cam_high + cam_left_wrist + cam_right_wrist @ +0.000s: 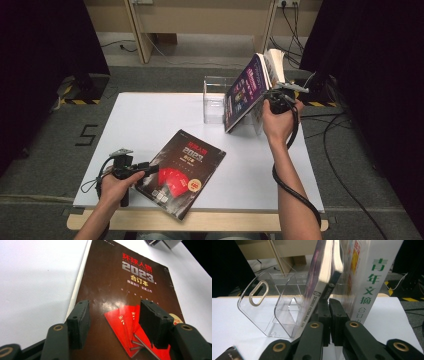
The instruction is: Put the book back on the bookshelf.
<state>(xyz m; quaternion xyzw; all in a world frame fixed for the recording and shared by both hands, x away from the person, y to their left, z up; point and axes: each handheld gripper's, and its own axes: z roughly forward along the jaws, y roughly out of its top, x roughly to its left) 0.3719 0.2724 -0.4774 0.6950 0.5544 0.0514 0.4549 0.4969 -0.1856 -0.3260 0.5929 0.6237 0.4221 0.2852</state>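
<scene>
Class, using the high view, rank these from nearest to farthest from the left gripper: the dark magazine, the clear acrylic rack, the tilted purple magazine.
From the left gripper:
1. Dark magazine, lying flat beside it.
2. Clear acrylic rack, at the table's far edge.
3. Purple magazine, tilted at far right.

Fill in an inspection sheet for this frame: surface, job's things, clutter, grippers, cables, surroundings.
Surface: white table top, wooden front edge.
Job's things: dark magazine lying flat near the front; purple magazine tilted in the clear acrylic rack, white-spined volume beside it.
Clutter: nothing seen.
Grippers: left gripper open over the dark magazine; right gripper shut at the foot of the purple magazine.
Cables: black cable along the right forearm; loose leads on the floor at right.
Surroundings: black curtains either side, grey carpet, hazard tape.
</scene>
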